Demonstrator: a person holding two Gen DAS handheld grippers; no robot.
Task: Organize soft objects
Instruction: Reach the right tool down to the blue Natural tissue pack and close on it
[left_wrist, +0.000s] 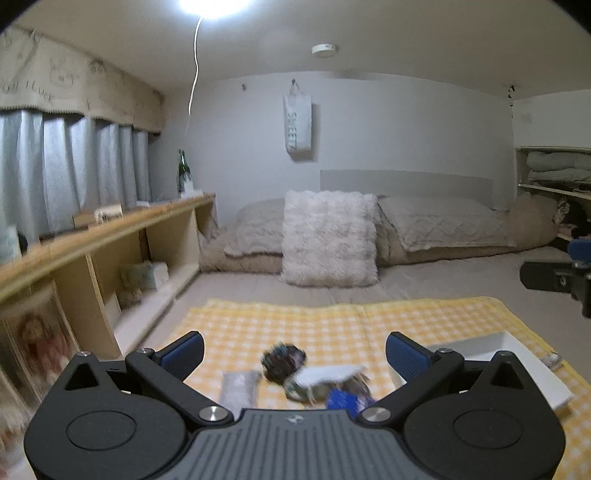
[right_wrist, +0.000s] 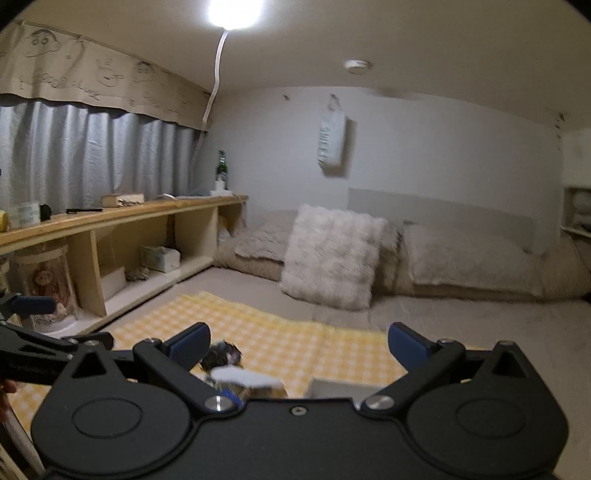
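A pile of soft items (left_wrist: 317, 380) lies on a yellow checked mat (left_wrist: 332, 325): a dark ball-like bundle (left_wrist: 282, 360), a white folded piece (left_wrist: 328, 373), a blue piece (left_wrist: 341, 400) and a grey pouch (left_wrist: 239, 387) at its left. A white tray (left_wrist: 517, 365) sits on the mat at the right. My left gripper (left_wrist: 294, 349) is open and empty above the pile. My right gripper (right_wrist: 298, 341) is open and empty; the pile (right_wrist: 236, 373) and the tray's edge (right_wrist: 332, 387) show below it. The right gripper also shows at the far right of the left wrist view (left_wrist: 554, 280).
A fluffy white cushion (left_wrist: 328, 240) leans on beige bedding (left_wrist: 443, 225) at the back. A low wooden shelf (left_wrist: 110, 236) with a green bottle (left_wrist: 183, 173) runs along the left under grey curtains. Shelves with folded bedding (left_wrist: 554, 173) stand at the right.
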